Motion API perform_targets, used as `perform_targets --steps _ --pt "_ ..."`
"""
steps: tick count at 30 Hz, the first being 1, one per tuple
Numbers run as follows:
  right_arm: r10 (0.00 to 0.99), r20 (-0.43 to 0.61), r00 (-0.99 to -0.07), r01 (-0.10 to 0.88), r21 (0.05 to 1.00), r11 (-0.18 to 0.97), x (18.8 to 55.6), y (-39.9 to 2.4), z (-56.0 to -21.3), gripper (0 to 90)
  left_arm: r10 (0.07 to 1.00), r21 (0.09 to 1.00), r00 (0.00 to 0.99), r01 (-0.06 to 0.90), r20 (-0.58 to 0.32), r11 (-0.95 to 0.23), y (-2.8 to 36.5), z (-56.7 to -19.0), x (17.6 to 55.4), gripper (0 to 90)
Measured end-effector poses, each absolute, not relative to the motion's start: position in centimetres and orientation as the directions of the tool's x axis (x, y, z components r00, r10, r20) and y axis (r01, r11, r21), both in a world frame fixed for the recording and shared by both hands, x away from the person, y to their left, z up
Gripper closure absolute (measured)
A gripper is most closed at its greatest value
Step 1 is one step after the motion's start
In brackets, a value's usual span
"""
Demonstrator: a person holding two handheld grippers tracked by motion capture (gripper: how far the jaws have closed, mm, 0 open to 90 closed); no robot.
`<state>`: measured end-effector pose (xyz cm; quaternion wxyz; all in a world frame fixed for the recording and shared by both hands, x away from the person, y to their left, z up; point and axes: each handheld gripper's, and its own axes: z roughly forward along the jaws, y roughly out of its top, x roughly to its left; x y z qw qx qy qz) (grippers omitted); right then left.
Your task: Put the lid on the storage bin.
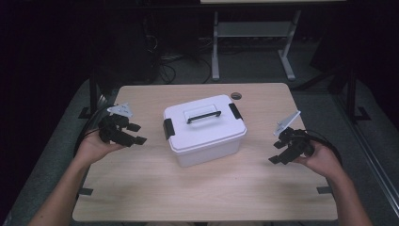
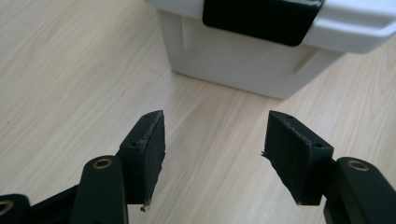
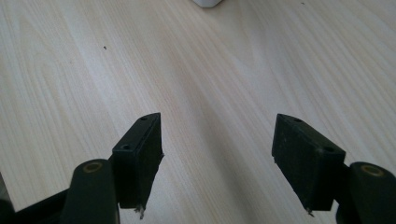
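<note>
One white box (image 1: pixel 205 129) sits mid-table (image 1: pixel 141 197) between two claws: left claw (image 1: pixel 136 133) just beside it, right claw (image 1: pixel 277 152) farther off, both wide, empty.

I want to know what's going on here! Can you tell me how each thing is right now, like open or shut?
Box: upright on the table, lid on.
Lid: shut, handle lying flat.
Left latch: down, clipped.
Right latch: down.
Left claw: open, empty, pointing at the box.
Right claw: open, empty, over the table.
Table: flat, box in its middle.
</note>
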<state>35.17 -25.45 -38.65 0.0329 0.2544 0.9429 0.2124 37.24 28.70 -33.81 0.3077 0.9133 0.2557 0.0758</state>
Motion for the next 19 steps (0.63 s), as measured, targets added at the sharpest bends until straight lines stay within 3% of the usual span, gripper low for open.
perform_targets --steps 19 --pt "0.496 0.042 -0.868 0.465 0.423 0.778 35.0 -25.5 -38.7 32.5 0.519 0.590 0.854 0.435 -0.030 -0.680 29.4 -35.7 36.6 37.1"
